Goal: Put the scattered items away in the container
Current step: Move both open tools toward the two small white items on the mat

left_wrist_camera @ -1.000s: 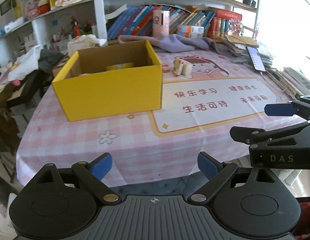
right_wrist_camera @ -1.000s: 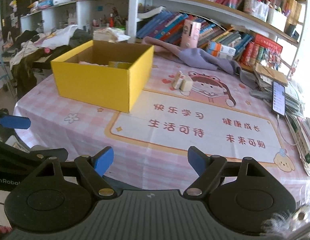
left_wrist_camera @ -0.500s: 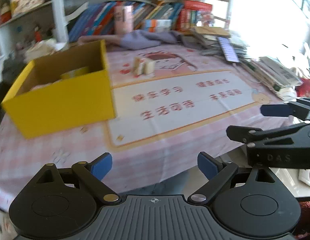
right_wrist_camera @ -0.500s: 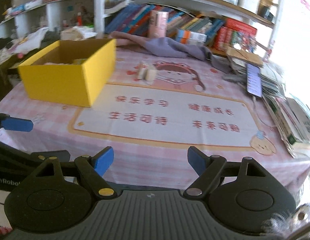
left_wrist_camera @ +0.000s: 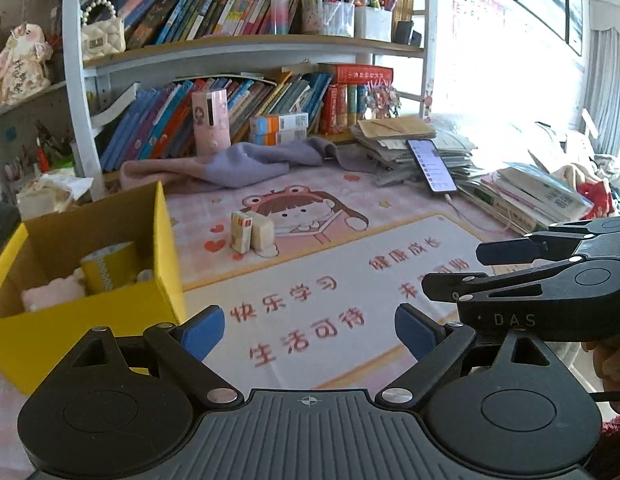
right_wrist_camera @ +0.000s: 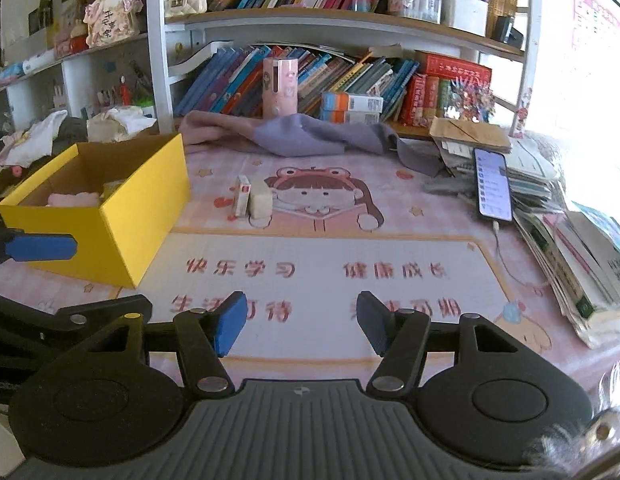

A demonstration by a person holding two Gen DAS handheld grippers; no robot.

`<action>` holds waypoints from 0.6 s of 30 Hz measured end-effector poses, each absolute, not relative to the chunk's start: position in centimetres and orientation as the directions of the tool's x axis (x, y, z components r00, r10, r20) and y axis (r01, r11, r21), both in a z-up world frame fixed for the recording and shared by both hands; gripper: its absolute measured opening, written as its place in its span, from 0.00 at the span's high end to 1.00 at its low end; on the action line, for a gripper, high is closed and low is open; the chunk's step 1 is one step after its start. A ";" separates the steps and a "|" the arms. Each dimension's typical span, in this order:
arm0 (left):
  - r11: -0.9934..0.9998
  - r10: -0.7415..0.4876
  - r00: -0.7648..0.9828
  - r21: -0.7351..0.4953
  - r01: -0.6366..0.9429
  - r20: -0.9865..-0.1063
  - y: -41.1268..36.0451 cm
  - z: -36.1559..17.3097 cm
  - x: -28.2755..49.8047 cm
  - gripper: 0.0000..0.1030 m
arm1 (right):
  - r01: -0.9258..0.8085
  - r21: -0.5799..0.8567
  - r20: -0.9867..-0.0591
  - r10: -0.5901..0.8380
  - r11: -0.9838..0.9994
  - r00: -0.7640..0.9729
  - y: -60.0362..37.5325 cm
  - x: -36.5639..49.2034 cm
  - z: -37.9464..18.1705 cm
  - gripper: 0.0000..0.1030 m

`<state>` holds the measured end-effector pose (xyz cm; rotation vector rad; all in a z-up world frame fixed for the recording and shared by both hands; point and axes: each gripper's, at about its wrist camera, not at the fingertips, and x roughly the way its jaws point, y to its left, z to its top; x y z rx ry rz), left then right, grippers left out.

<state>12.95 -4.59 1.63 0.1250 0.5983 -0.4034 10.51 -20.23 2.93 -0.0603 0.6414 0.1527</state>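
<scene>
A yellow cardboard box (left_wrist_camera: 168,240) (right_wrist_camera: 150,200) stands at the table's left; a yellow roll (left_wrist_camera: 108,266) and a pink soft item (left_wrist_camera: 54,294) lie inside it. Two small upright items, a cream box with red print (left_wrist_camera: 241,232) (right_wrist_camera: 242,196) and a beige block (left_wrist_camera: 262,234) (right_wrist_camera: 260,199), stand together on the pink mat right of the box. My left gripper (left_wrist_camera: 308,334) is open and empty above the mat's near part. My right gripper (right_wrist_camera: 302,322) is open and empty, beside the left one; it also shows in the left wrist view (left_wrist_camera: 505,276).
A grey-purple cloth (right_wrist_camera: 310,136), a pink canister (right_wrist_camera: 280,88) and rows of books sit at the back under the shelf. A phone (right_wrist_camera: 491,184) on a cable rests on stacked books and papers (right_wrist_camera: 581,256) at the right.
Both grippers have moved forward over the table and swung right and upward. The yellow box has shifted to the left of both views. Both grippers stay open.
</scene>
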 end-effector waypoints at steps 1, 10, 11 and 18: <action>0.917 -0.329 0.753 -0.003 0.398 -0.570 -5.0 1.7 13.6 0.09 | -0.171 -0.009 -0.601 0.131 0.985 0.788 -20.5 11.3 3.0 0.42; 0.945 -0.279 0.760 -0.026 0.327 -0.587 -9.5 2.0 19.3 0.09 | -0.245 -0.009 -0.619 0.187 0.969 0.763 -24.9 18.4 3.5 0.44; 0.947 -0.273 0.760 -0.027 0.320 -0.590 -9.9 1.9 19.7 0.08 | -0.254 -0.002 -0.620 0.198 0.967 0.760 -25.4 19.1 3.5 0.44; 0.977 -0.183 0.775 -0.022 0.213 -0.605 -11.6 1.5 23.1 0.09 | -0.319 0.043 -0.602 0.279 0.947 0.748 -28.3 24.3 3.0 0.44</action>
